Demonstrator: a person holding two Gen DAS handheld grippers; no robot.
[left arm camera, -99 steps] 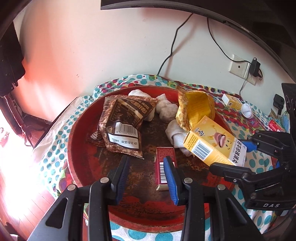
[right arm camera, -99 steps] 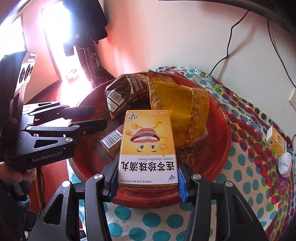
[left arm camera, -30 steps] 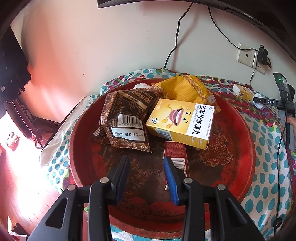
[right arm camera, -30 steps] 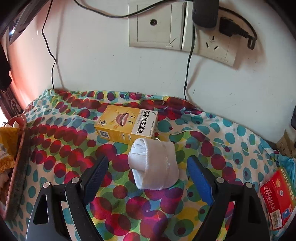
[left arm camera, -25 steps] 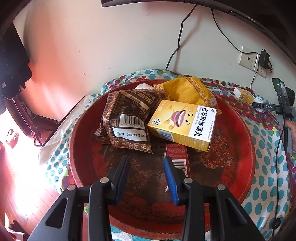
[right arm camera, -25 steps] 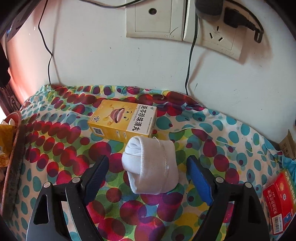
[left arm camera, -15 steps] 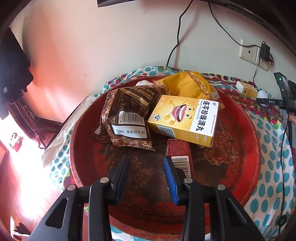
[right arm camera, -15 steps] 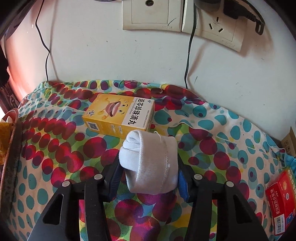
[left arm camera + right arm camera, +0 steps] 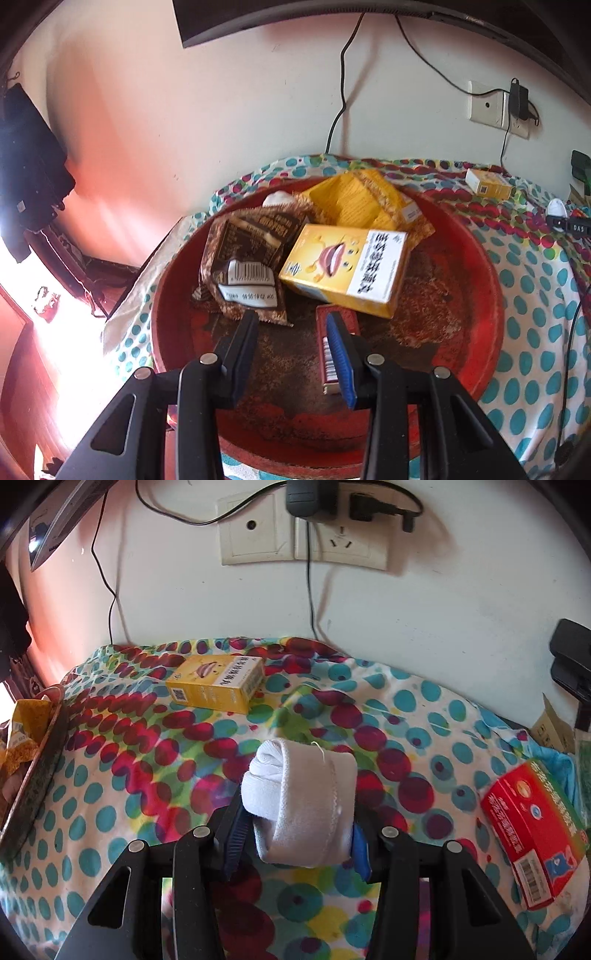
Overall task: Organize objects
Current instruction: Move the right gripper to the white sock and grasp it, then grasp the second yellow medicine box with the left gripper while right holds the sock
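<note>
My right gripper [image 9: 297, 823] holds a rolled white sock [image 9: 303, 797] over the dotted cloth; its jaws are closing and the pads press on both sides of the roll. A small yellow box [image 9: 218, 683] lies beyond it near the wall. My left gripper [image 9: 291, 321] stands open over the near part of the red tray [image 9: 491, 295], with nothing between its fingers. In the tray lie a large yellow box [image 9: 347, 269], a brown packet [image 9: 247, 258], a yellow bag [image 9: 354, 203] and a small red box [image 9: 351, 319] partly behind the right finger.
A red carton [image 9: 532, 830] lies on the cloth at the right. Wall sockets [image 9: 303, 539] with plugs and cables sit above the table. The tray's rim [image 9: 33, 775] shows at the left edge of the right wrist view.
The right jaws have come in from wide apart onto the sock. The sock now sits farther from the small yellow box. The left gripper has drawn back a little from the tray's contents.
</note>
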